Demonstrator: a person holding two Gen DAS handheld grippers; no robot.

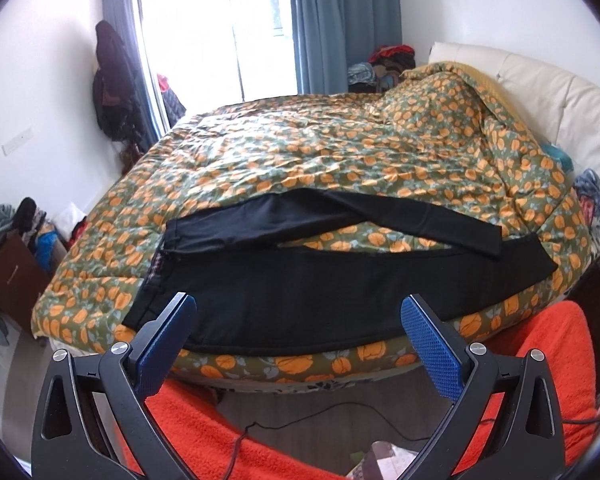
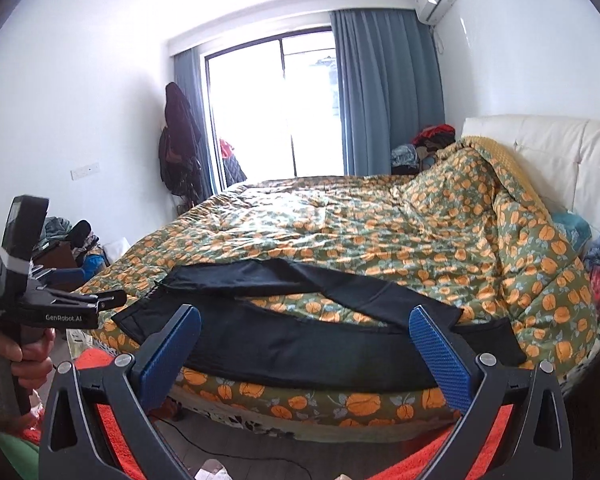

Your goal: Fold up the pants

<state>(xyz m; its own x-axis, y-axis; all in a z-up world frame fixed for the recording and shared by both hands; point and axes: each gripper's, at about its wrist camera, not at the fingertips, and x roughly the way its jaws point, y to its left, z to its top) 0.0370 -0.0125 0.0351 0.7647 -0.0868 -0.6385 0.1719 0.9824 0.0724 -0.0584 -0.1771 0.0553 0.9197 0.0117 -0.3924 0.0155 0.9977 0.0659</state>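
Black pants [image 1: 300, 292] lie spread along the near edge of the bed, waist at the left and the two legs stretching right, a strip of quilt showing between them. They also show in the right wrist view [image 2: 300, 340]. My left gripper [image 1: 300, 312] is open and empty, held just in front of the near leg and off the bed. My right gripper [image 2: 305, 326] is open and empty too, in front of the near leg. The left gripper's body [image 2: 52, 308] shows at the left of the right wrist view, in a hand.
The bed carries a green quilt with orange flowers [image 1: 320, 160], bunched up by the white headboard [image 1: 540, 92] at the right. Orange fabric [image 1: 540, 360] and a black cable [image 1: 300, 420] lie below the grippers. Clothes piles and a brown box [image 1: 12, 268] stand at left.
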